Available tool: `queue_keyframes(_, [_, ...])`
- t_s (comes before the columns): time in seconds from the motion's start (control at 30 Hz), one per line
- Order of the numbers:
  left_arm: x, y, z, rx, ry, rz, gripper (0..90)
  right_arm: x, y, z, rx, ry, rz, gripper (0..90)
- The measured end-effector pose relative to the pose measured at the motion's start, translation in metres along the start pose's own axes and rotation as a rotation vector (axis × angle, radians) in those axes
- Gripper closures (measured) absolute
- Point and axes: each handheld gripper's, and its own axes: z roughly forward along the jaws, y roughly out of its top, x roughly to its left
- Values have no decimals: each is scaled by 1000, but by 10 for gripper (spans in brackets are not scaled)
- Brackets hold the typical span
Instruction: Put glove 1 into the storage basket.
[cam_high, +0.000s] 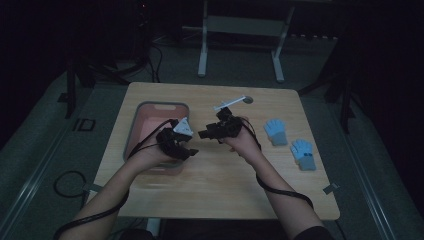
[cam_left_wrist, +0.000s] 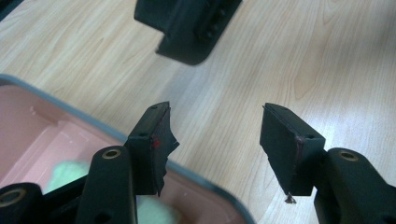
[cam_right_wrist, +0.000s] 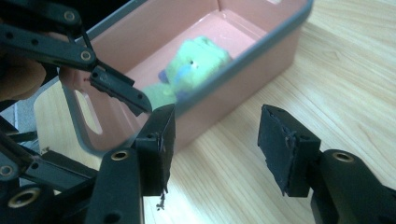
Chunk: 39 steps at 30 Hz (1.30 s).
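Observation:
A pink bin with a grey rim (cam_high: 150, 105) stands at the table's left. Inside it lies a green glove-like item (cam_right_wrist: 196, 63), which the left gripper view blurs to a pale green patch (cam_left_wrist: 65, 172). Two blue gloves (cam_high: 276, 131) (cam_high: 303, 154) lie flat at the right. My left gripper (cam_high: 192, 150) hovers at the bin's right edge, jaws open over bare wood (cam_left_wrist: 217, 140). My right gripper (cam_high: 202, 134) faces it from the right, pointing at the bin (cam_right_wrist: 217, 144), open with nothing between its jaws. The left gripper's fingers (cam_right_wrist: 121, 93) cross the bin's near wall (cam_right_wrist: 252, 56).
The wooden table (cam_high: 210, 190) has bare room at the front and middle. A small round grey fitting (cam_high: 248, 100) sits near the back edge. Cables trail from both forearms toward the front. Grey floor and a metal frame (cam_high: 202, 50) lie beyond the table.

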Motion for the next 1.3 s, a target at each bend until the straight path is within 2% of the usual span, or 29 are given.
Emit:
queue_keyframes(0.13, [-8, 4, 7, 3, -5, 0, 390, -7, -10, -9, -2, -31, -2, 466])
queue_keyframes(0.2, [-13, 6, 11, 11, 12, 10, 363, -10, -16, -14, -4, -39, 0, 466])
queue_keyframes(0.33, [-24, 11, 16, -6, 16, 18, 321, -16, -28, -22, -13, -51, -15, 466])
queue_keyframes(0.4, [-30, 13, 20, 2, 33, 27, 288, -19, -34, -26, -17, -60, -24, 466])
queue_keyframes(0.57, [-39, 16, 30, 23, 30, 31, 186, -26, -48, -35, -35, -71, -29, 466])
queue_keyframes(0.77, [-46, 17, 36, -21, 5, 20, 159, -35, -64, -46, -48, -99, -42, 466])
queue_keyframes(0.83, [-49, 16, 40, -5, -5, 35, 148, -39, -69, -50, -43, -113, -22, 490])
queue_keyframes(0.9, [-54, 16, 45, 13, -26, 47, 83, -43, -74, -54, -46, -138, -11, 500])
queue_keyframes(1.03, [-63, 15, 52, -16, -12, 42, 79, -49, -84, -62, -55, -158, -2, 502])
queue_keyframes(1.1, [-67, 14, 56, -40, -17, 26, 79, -52, -89, -66, -63, -171, 4, 502])
queue_keyframes(1.2, [-74, 12, 61, -64, 4, 44, 79, -58, -97, -72, -67, -187, 19, 489])
queue_keyframes(1.3, [-79, 10, 67, -87, -6, 38, 79, -63, -105, -76, -62, -200, 18, 484])
